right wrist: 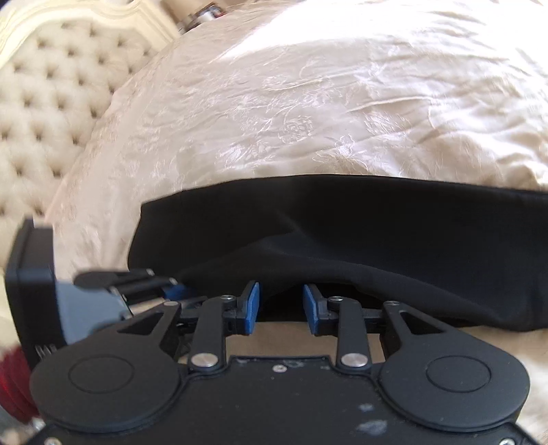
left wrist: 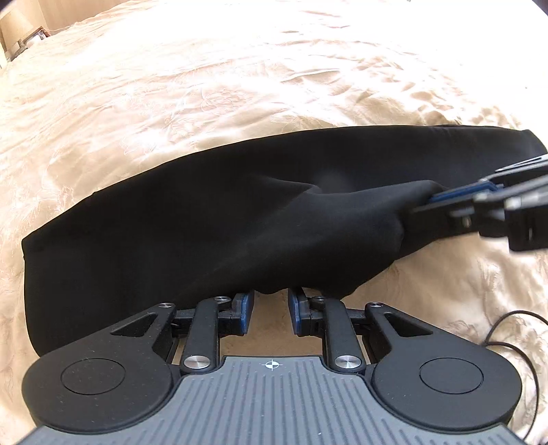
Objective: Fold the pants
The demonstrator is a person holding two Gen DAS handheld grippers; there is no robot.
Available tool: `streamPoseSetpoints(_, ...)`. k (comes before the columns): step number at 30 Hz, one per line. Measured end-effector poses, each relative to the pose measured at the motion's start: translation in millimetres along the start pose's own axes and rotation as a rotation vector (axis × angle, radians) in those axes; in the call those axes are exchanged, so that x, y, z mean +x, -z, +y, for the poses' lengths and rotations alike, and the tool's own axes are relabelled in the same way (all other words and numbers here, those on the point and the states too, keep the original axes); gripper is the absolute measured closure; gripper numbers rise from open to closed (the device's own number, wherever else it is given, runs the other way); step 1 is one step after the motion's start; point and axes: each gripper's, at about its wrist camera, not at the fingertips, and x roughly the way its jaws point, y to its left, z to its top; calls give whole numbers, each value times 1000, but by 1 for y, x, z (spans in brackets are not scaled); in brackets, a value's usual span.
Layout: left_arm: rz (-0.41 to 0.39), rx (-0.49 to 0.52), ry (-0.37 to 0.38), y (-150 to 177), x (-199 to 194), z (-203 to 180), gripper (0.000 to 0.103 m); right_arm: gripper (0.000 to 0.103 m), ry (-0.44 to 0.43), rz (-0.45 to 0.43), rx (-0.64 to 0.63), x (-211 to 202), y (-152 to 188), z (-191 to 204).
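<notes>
The black pants (left wrist: 205,212) lie folded in a long band across the cream bedspread (left wrist: 239,85). My left gripper (left wrist: 272,301) is at their near edge, where a bunched fold hangs between its blue pad tips and is held off the bed. The right wrist view shows this left gripper (right wrist: 174,291) at the left end of the pants (right wrist: 342,222). My right gripper (right wrist: 281,304) has its pads apart, with dark cloth lying loosely between the tips. From the left wrist camera, the right gripper (left wrist: 441,200) is at a raised peak of cloth on the right.
A tufted cream headboard (right wrist: 44,102) stands at the left. Small items sit on a bedside surface (left wrist: 20,30) at the far corner. A thin black cable (left wrist: 513,328) loops on the bedspread at the right. Wrinkled bedspread (right wrist: 342,85) stretches beyond the pants.
</notes>
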Motion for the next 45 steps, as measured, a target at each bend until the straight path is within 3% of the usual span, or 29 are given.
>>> streamPoseSetpoints(4, 10, 27, -1, -13, 9, 1, 82, 71, 44, 43, -273, 15, 31, 24)
streamPoseSetpoints(7, 14, 47, -6, -21, 10, -4, 82, 71, 93, 36, -407, 25, 49, 39)
streamPoseSetpoints(12, 28, 32, 25, -19, 6, 1, 82, 71, 155, -59, -567, 35, 61, 66)
streamPoseSetpoints(20, 55, 25, 61, -22, 0, 12, 82, 74, 268, -87, -734, 70, 68, 96)
streamPoseSetpoints(22, 64, 8, 79, -23, -1, 15, 82, 100, 274, -73, -718, 72, 61, 97)
streamPoseSetpoints(30, 83, -13, 235, -19, -36, 34, 81, 99, 17, 102, -233, 22, 17, 55)
streamPoseSetpoints(33, 67, -22, 202, -16, -37, 37, 81, 99, -33, 187, -98, 35, 18, 32)
streamPoseSetpoints(36, 66, -84, 162, -19, -31, 42, 81, 99, -4, 233, -98, 57, 33, 28)
streamPoseSetpoints(39, 65, -109, 166, -22, -21, 37, 81, 98, 41, 225, -187, 68, 41, 43)
streamPoseSetpoints(43, 115, 2, 184, -18, 2, 6, 81, 98, 56, 196, -162, 65, 49, 47)
streamPoseSetpoints(45, 128, 79, 141, -13, 13, -8, 81, 98, 61, 198, -142, 63, 48, 42)
